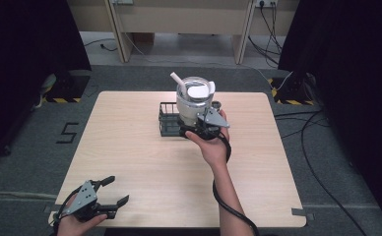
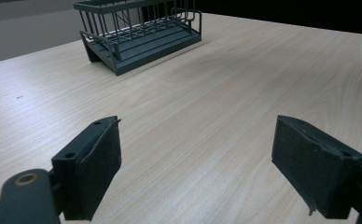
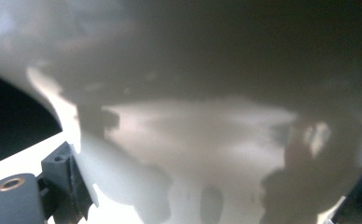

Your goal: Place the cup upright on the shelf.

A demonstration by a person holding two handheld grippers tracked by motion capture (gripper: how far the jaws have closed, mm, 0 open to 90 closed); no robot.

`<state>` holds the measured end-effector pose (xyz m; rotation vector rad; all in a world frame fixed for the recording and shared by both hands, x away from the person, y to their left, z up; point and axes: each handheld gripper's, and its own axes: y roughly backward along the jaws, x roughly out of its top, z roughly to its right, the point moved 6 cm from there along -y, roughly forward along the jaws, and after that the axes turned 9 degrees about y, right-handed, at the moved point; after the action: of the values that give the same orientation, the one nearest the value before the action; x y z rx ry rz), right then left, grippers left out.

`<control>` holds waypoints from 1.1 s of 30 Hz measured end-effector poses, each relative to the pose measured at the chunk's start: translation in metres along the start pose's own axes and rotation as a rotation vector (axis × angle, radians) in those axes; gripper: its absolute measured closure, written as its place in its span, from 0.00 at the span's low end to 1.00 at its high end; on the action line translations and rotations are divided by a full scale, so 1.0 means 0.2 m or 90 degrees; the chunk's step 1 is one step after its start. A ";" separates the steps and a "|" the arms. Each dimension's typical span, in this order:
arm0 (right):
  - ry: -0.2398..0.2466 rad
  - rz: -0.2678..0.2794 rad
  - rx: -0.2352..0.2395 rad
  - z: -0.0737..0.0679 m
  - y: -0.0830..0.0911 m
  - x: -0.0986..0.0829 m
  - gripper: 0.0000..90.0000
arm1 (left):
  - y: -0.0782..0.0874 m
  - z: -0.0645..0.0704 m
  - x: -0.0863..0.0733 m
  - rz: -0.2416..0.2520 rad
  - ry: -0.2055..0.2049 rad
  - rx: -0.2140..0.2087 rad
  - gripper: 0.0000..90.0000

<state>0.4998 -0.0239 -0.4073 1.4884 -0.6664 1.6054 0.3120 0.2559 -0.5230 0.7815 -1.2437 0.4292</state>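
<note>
Wooden table (image 1: 130, 162) on grey carpet | right gripper (image 1: 202, 129) clamped on white-and-steel pot (image 1: 194, 101) with ladle inside, at right end of dark wire rack (image 2: 139, 35) | left gripper (image 1: 111, 193) wide, empty, near front edge | progress: pot gripped, placing probably not finished

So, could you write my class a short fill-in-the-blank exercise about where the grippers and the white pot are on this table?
1. The right gripper has its jaws around the base of the white ____.
2. The left gripper has its jaws ____, with nothing between them.
3. The white pot is beside the dark wire ____.
4. The wire rack stands on a ____ table.

Missing words: pot; open; rack; wooden
</note>
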 end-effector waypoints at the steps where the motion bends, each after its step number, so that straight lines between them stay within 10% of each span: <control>1: -0.001 0.001 -0.002 0.01 0.00 0.00 0.12 | 0.00 0.00 0.00 -0.001 0.000 0.000 0.17; 33: -0.026 -0.010 -0.066 0.22 -0.17 0.09 0.12 | 0.00 -0.01 0.00 0.001 0.006 -0.001 0.17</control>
<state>0.5530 -0.0395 -0.3872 1.4497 -0.7480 1.5099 0.3129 0.2564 -0.5233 0.7758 -1.2358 0.4329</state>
